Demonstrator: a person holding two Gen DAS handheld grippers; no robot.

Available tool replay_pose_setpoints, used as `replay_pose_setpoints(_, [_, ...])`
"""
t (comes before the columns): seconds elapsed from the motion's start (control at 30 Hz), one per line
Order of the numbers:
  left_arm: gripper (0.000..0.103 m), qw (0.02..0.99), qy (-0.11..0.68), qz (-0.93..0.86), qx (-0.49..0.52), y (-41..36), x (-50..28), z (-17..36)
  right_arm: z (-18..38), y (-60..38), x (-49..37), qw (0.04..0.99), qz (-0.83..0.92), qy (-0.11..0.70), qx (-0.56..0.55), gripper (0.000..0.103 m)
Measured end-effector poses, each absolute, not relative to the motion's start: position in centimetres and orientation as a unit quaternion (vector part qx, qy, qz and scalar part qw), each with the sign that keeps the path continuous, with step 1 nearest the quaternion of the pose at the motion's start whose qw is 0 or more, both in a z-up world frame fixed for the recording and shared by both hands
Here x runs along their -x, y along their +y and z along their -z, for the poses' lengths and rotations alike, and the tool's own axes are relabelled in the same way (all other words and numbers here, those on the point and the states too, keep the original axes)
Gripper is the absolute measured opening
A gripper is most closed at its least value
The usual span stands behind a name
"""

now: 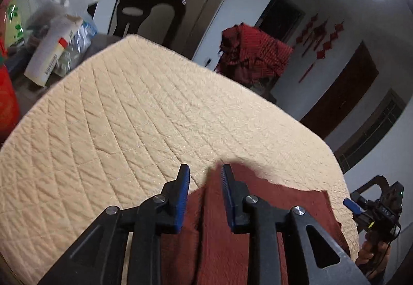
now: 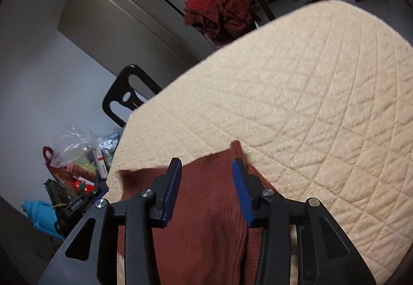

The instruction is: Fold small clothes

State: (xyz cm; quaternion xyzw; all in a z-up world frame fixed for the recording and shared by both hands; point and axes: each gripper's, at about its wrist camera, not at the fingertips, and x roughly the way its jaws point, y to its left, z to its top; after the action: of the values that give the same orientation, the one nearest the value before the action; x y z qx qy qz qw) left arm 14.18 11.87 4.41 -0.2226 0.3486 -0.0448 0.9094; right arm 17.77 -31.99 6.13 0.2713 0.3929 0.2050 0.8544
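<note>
A rust-red knitted garment (image 1: 284, 197) lies on the cream quilted cover (image 1: 142, 117) at its near edge. My left gripper (image 1: 205, 168) is open, low over the garment's far hem. A raised fold of the fabric stands between its blue pads, close to the right one, and nothing is pinched. In the right wrist view the same garment (image 2: 206, 207) spreads under my right gripper (image 2: 206, 162), whose jaws stand wide apart over the cloth with a pointed corner just beyond them. A hand (image 1: 369, 251) at the far right holds the other gripper.
The quilted cover (image 2: 296, 104) stretches far ahead. Beyond its edge stand a black chair (image 1: 147, 14), a heap of bags and packets (image 1: 51, 47) and a pile of red checked cloth (image 1: 253, 52). A blue object (image 2: 38, 215) lies on the floor.
</note>
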Motion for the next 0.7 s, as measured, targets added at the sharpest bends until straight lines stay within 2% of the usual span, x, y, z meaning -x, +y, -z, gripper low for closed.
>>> replay_pose_setpoints(0.07, [0.032,0.914,0.343,0.052,0.21,11.2,-12.9,-4.8,-6.7,-31.5,-16.4,0.86,-0.216,0.384,-0.259,0.042])
replay_pose_setpoints(0.33, [0.032,0.915,0.366,0.102,0.136,7.6,-8.5,-2.9,-3.4,-29.6,-10.0,0.859,-0.226,0.414,-0.198,0.041])
replay_pose_setpoints(0.37, [0.032,0.913,0.376,0.095,0.125,7.5,-8.4,-2.2,-2.7,-30.0,-9.7,0.859,-0.213,0.421,-0.197,0.039])
replay_pose_setpoints(0.43, [0.031,0.908,0.391,0.087,0.121,7.8,-8.5,-1.1,-1.7,-31.3,-9.7,0.864,-0.181,0.427,-0.198,0.009])
replay_pose_setpoints(0.47, [0.031,0.91,0.383,0.09,0.129,8.1,-8.4,-1.4,-1.7,-31.8,-9.6,0.863,-0.176,0.426,-0.205,0.007])
replay_pose_setpoints(0.7, [0.031,0.912,0.385,0.078,0.119,8.3,-8.0,-1.4,-1.3,-32.6,-8.3,0.87,-0.162,0.417,-0.204,0.007])
